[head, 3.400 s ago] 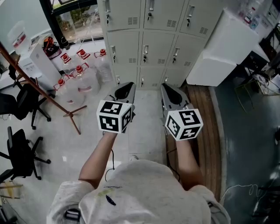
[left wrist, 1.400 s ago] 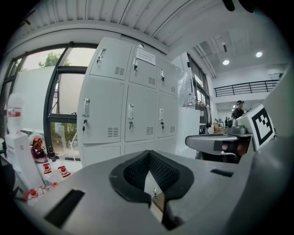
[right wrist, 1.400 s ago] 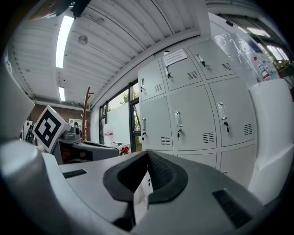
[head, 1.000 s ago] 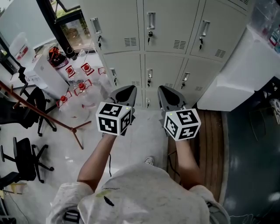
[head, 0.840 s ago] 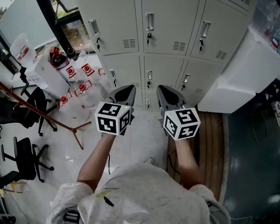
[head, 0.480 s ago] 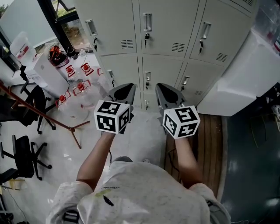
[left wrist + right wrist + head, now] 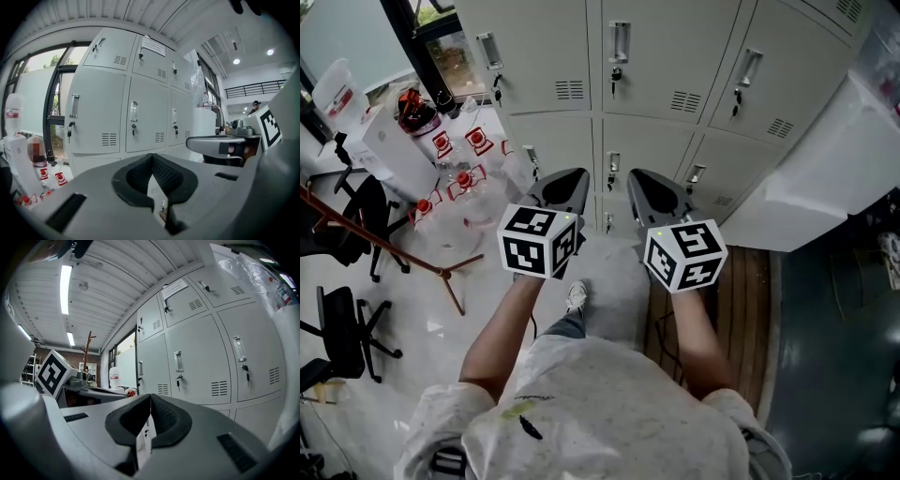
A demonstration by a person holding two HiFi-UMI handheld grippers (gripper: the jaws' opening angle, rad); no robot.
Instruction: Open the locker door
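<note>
The left gripper [image 7: 562,190] and right gripper [image 7: 649,192], both pressed together and empty, hung short of the lockers [image 7: 661,52], every door shut.

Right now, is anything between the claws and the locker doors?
No. Both gripper views show only open air between the shut left claw, the shut right claw and the locker doors. The head view shows just floor beneath.
</note>
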